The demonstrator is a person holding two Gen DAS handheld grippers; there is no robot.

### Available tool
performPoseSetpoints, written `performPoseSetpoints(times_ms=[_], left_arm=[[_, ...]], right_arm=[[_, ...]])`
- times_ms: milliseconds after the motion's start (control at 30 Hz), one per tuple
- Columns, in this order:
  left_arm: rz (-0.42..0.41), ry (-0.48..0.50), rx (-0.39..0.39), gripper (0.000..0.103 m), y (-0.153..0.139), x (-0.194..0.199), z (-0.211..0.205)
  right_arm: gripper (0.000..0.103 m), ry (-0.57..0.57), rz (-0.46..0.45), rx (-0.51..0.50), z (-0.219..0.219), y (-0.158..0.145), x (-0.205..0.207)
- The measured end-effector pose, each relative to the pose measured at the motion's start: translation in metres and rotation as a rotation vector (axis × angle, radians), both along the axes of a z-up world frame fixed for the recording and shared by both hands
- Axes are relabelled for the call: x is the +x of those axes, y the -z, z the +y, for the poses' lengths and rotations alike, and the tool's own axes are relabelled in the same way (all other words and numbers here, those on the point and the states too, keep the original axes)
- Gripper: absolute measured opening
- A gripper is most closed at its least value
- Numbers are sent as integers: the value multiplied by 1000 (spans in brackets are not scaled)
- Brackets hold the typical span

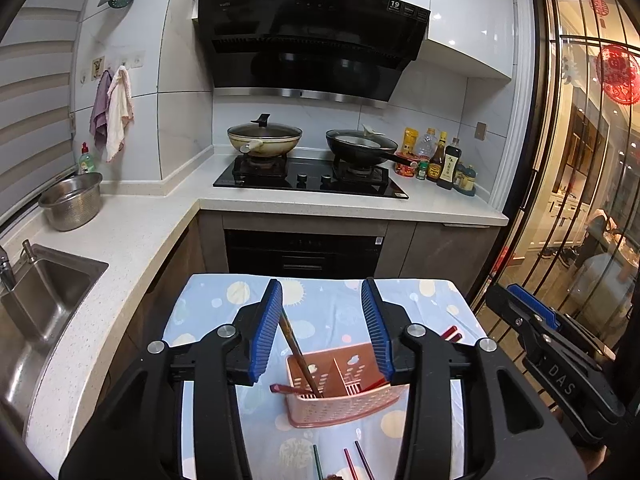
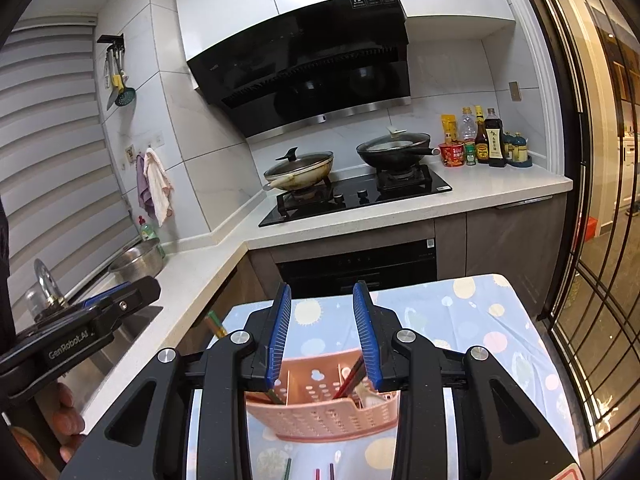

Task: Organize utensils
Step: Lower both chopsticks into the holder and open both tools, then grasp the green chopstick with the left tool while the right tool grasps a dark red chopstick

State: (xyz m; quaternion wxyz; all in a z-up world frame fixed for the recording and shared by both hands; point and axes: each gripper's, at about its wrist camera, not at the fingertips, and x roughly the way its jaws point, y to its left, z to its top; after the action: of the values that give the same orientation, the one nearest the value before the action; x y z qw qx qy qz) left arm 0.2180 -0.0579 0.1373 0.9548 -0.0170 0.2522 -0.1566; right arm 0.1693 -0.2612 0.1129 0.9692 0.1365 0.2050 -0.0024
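Right now both claws hang over a small surface (image 1: pixel 404 292) covered with a pale blue cloth printed with suns and dots, and the pink perforated utensil caddy (image 1: pixel 340 404) stands near the middle of that cloth, toward its near edge.

Seen from the left wrist, the left claw (image 1: pixel 322 332) is spread, its blue ribbed pads apart, pinching nothing. A brown chopstick (image 1: pixel 298 352) leans in the caddy's left compartment, its upper end rising between the pads just beside the left one; whether it touches that pad I cannot tell. Red chopsticks (image 1: pixel 370 384) rest in the right compartment, and a few loose chopsticks (image 1: pixel 352 462) lie on the cloth at the near edge, below the caddy.

From the right wrist, the right claw (image 2: pixel 322 332) is likewise spread and holds nothing. The caddy (image 2: pixel 320 416) sits directly under it, with dark red chopsticks (image 2: pixel 352 376) standing in the right compartment between the pads and near the right one, and a white spoon (image 2: pixel 370 398) beside them.

Readable writing: "DAS" on the right tool's body in the left view, "GenRobot.AI" on the left tool's body in the right view, and "19" on a sticker on the black range hood (image 2: pixel 312 64).
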Motion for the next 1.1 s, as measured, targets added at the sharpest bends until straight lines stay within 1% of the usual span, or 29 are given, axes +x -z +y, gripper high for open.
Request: performPoseSetpoints(times_ms=[167,433,667,800,900,1100], left_arm=[[18,6,18,45,13,-19,3],[69,13,65,48,50,-56,5],[126,26,90,51,79,-81,7],[173,25,94,54,99,-95,13],[215,23,104,55,116,-104,20],[301,22,134,55,156,-124,28]], right_arm=[[32,-17,40,3,5,15,-27],[32,-30,139,28,12,59,-73],[32,-43,214,17,23,91,-106],[32,-53,260,4,30,108,-122],[32,-61,302,-9,34,124,-135],[32,-73,394,3,39,159,-155]])
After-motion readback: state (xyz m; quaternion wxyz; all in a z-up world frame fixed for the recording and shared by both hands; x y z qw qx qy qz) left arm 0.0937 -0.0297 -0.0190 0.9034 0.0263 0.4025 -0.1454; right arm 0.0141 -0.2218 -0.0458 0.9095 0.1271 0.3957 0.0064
